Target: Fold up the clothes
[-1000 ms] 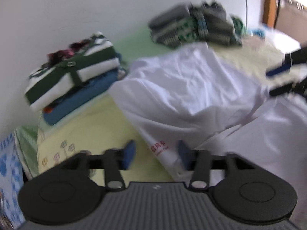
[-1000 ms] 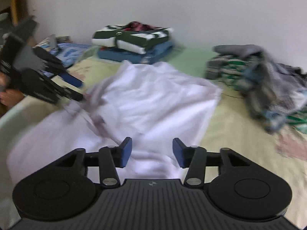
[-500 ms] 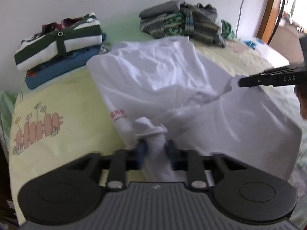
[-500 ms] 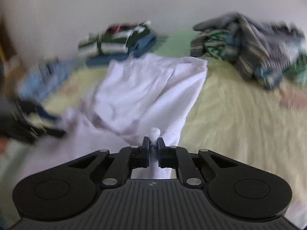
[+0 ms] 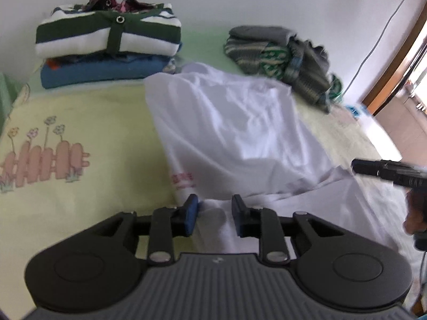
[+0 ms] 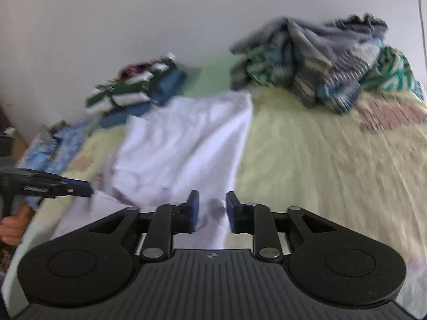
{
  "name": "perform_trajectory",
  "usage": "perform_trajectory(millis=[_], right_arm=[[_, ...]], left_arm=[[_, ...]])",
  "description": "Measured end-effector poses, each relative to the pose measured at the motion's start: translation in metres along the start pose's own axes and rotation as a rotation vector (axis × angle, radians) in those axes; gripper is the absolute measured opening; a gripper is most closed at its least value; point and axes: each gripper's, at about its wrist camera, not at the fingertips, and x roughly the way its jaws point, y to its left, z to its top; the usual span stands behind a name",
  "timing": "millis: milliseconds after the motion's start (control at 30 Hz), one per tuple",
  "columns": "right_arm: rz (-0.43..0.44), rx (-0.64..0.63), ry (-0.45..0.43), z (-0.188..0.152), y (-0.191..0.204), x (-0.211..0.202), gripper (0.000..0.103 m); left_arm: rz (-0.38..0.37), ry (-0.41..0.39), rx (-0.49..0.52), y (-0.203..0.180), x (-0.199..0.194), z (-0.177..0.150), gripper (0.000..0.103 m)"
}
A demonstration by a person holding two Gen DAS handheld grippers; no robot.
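Hovering over the shirt [image 5: 234, 133] hem, left gripper [image 5: 214, 213] and right gripper [image 6: 210, 209] both part-open, empty; should pinch both corners evenly before folding

White shirt [image 5: 234, 133], pale-yellow bedspread [image 5: 88, 122], green-and-white striped folded top [image 5: 106, 34].

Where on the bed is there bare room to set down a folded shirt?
Two bare patches of bedspread: left of the white shirt, in front of the folded stack around the fence print; and right of the shirt, in front of the loose pile. The back edge is crowded by the stack and the pile.
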Motion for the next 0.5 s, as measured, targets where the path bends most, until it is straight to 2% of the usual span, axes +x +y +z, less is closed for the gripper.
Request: perform_trajectory(millis=[33,100,233,267,300,333,400,500], right_arm=[[0.013,-0.036,0.007,0.000,0.003,-0.001,0.042],[0.021,-0.120,0.021,-0.002,0.010,0.001,0.043],[-0.063,-0.297,0.057,-0.008,0.028,0.026,0.042],[-0.086,-0.324,0.060,-0.009,0.031,0.030,0.028],[-0.106,-0.347,0.060,-0.011,0.035,0.033,0.019],[-0.100,-0.335,0.043,-0.009,0.036,0.032,0.005],[-0.072,-0.289,-0.004,-0.004,0.035,0.026,0.005],[-0.107,-0.269,0.011,-0.001,0.032,0.035,0.005]], left_arm=[[0.018,0.007,0.022,-0.004,0.001,-0.002,0.024],[0.052,0.030,0.060,-0.009,0.007,-0.005,0.024],[0.102,0.038,0.086,-0.014,0.012,-0.008,0.025],[0.116,0.033,0.096,-0.017,0.011,-0.009,0.025],[0.132,0.027,0.107,-0.018,0.010,-0.011,0.022],[0.146,0.023,0.115,-0.019,0.009,-0.012,0.022],[0.172,0.016,0.124,-0.019,0.008,-0.015,0.025],[0.181,0.009,0.104,-0.015,0.009,-0.016,0.031]])
